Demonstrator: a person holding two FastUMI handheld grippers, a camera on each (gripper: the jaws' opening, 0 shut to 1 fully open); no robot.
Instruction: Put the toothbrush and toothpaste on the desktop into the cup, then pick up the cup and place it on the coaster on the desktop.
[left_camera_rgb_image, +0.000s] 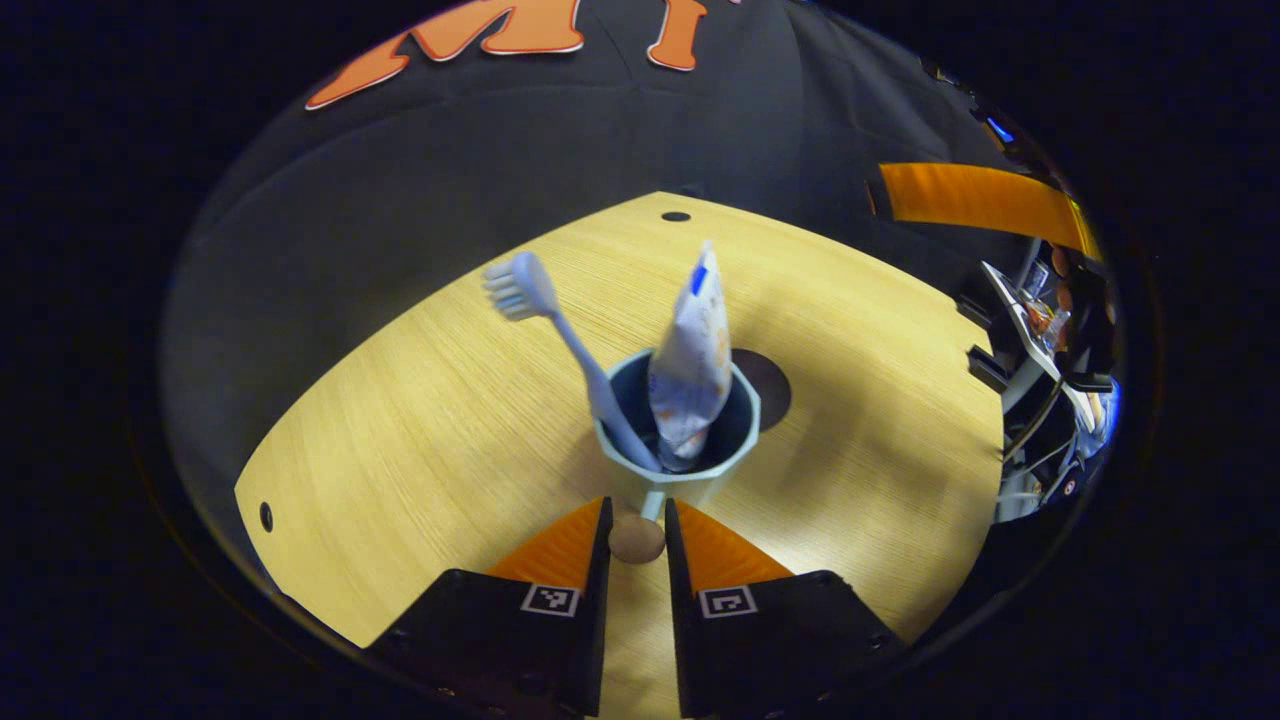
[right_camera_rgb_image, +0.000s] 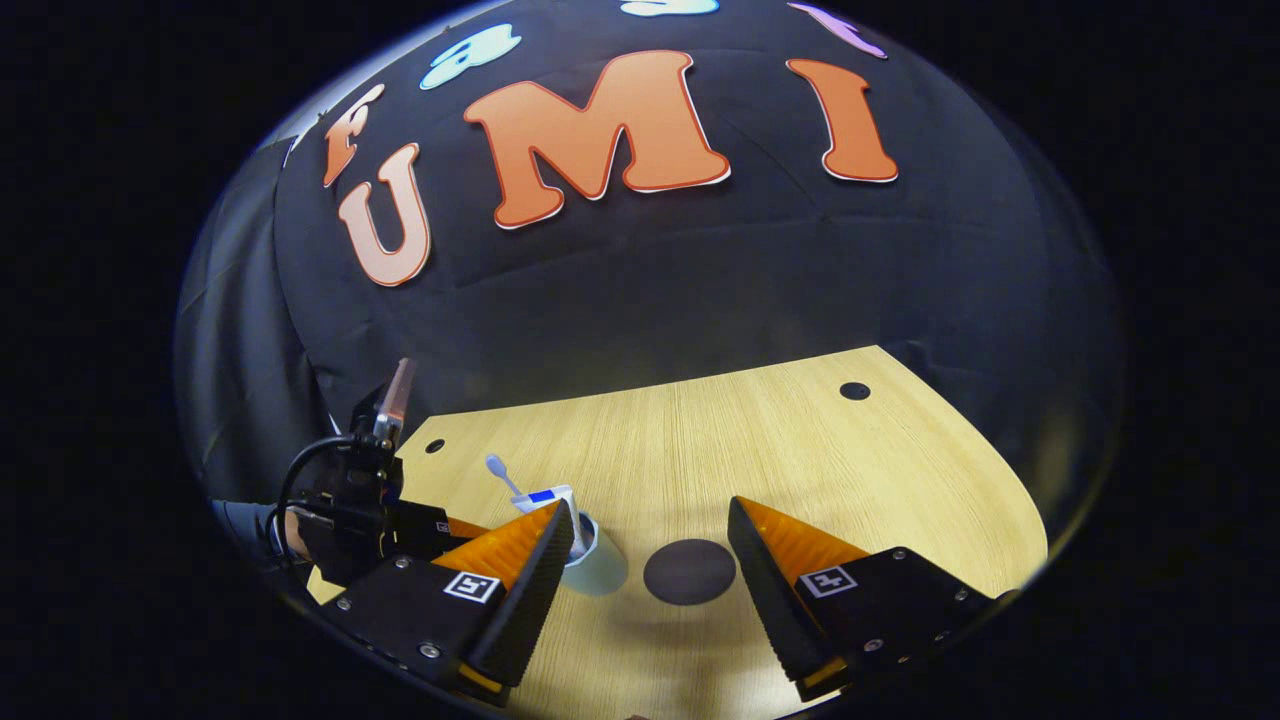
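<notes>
- Broadly, the wooden desktop (left_camera_rgb_image: 420, 440) is bare around the cup, so nothing stands between cup and coaster.
- Sitting on the desktop, the pale cup (left_camera_rgb_image: 680, 425) holds both items; judged rigid, smooth, light, and top-heavy with its tall load, so it could tip if jerked.
- Its small handle (left_camera_rgb_image: 652, 503) is the natural hold: the left gripper (left_camera_rgb_image: 637, 520) has its jaws nearly closed around that handle, though whether both press on it I cannot tell.
- Away from the cup, the right gripper (right_camera_rgb_image: 650, 540) hangs wide open, holding nothing.
- Just beyond the cup lies the dark round coaster (left_camera_rgb_image: 765, 385), flat and near.
- Inside the cup, the toothpaste tube (left_camera_rgb_image: 692, 365) stands upright, soft and crushable.
- Beside it, the toothbrush (left_camera_rgb_image: 565, 335) leans out over the rim, stiff and light.
</notes>
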